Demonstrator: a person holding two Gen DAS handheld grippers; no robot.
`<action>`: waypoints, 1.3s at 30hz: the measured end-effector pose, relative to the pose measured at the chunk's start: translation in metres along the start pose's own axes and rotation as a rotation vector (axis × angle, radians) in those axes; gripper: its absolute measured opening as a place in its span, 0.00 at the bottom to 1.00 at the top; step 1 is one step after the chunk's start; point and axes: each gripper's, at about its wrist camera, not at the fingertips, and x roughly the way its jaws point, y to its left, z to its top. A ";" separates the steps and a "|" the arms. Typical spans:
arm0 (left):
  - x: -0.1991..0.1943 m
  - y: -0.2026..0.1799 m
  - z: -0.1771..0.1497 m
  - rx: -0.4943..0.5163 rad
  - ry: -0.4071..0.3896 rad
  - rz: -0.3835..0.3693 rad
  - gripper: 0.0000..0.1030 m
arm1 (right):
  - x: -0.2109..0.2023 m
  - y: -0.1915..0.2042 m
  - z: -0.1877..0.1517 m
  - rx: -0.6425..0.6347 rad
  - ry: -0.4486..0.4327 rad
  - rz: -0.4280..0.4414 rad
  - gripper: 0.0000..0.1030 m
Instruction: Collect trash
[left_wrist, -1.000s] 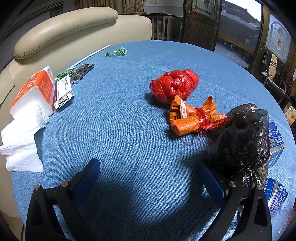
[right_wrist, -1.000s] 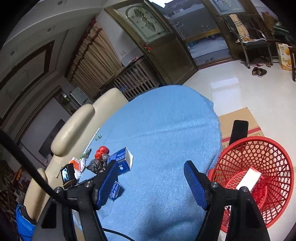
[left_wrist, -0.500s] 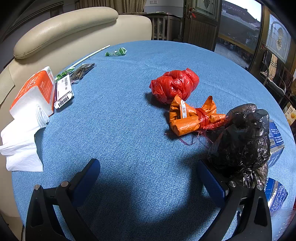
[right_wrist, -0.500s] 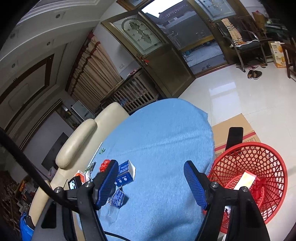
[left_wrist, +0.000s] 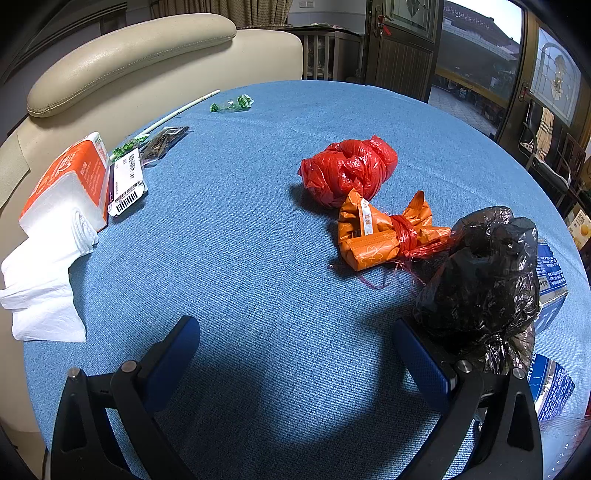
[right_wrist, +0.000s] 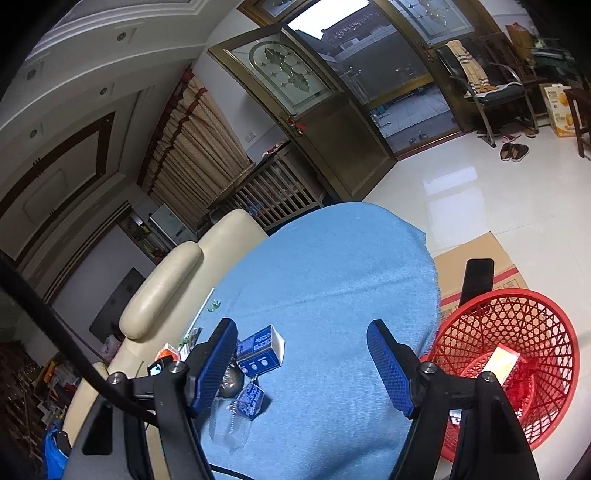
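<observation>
The left gripper (left_wrist: 295, 354) is spread wide and empty, low over the blue cloth (left_wrist: 236, 258). The black bag (left_wrist: 484, 273) sits just outside its right finger (left_wrist: 421, 365), seemingly touching it, so this hand is much the nearer; a small shift right should bring the bag between the jaws. It is a crumpled, glossy lump, roughly upright, likely soft. Beyond it lie the orange packet (left_wrist: 384, 236), long axis across the jaws, and the red bag (left_wrist: 347, 170) further ahead.

The right gripper (right_wrist: 303, 358) is also wide apart and empty, held higher. A blue box (right_wrist: 260, 349) lies beside its left finger; the red basket (right_wrist: 517, 354) sits off its right, below the table edge.
</observation>
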 end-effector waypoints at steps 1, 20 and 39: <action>0.000 0.000 0.000 0.000 0.000 0.000 1.00 | -0.002 -0.001 0.000 0.006 -0.003 0.005 0.75; 0.000 0.000 0.000 0.000 0.000 0.000 1.00 | 0.000 0.018 0.000 -0.021 0.004 0.040 0.75; 0.000 0.000 0.000 0.000 0.000 0.000 1.00 | 0.131 0.031 -0.034 -0.103 0.271 -0.089 0.75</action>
